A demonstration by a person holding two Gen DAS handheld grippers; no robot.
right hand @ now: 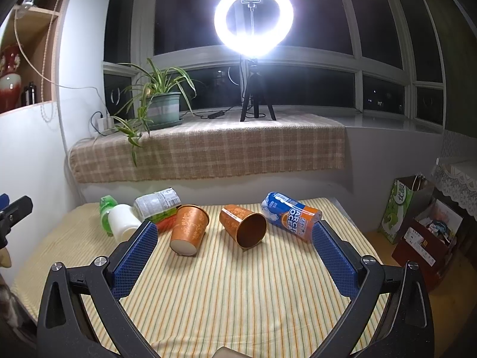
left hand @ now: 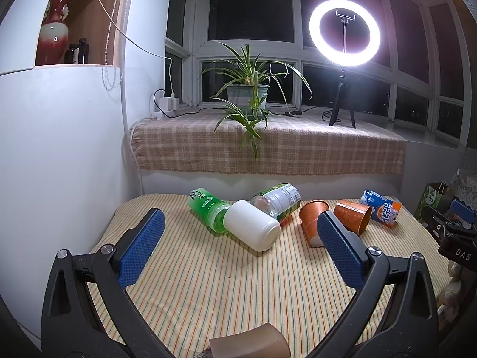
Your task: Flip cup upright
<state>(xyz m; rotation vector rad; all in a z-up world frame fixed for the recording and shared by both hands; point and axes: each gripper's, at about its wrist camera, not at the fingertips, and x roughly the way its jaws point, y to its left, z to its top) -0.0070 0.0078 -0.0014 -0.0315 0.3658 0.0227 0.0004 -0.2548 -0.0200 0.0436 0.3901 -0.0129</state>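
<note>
Two orange patterned paper cups lie on their sides on the striped tablecloth [right hand: 238, 292]. The left cup [right hand: 189, 229] shows its white base toward me; the right cup [right hand: 244, 226] shows its open mouth. Both also show in the left wrist view, the left cup [left hand: 311, 217] and the right cup [left hand: 353, 215]. My right gripper [right hand: 234, 240] is open and empty, its blue pads [right hand: 135, 258] just short of the cups. My left gripper [left hand: 240, 238] is open and empty in front of a white cylinder [left hand: 253, 225], its right pad partly hiding the left cup.
A green bottle [left hand: 208, 207], a clear labelled bottle [left hand: 278, 198] and a blue-orange Arctic Ocean can [right hand: 290, 214] lie on the table. Behind are a checked-cloth ledge [right hand: 208, 152] with a potted plant [right hand: 162, 104] and ring light [right hand: 253, 19]. Bags and boxes [right hand: 417, 223] stand at right.
</note>
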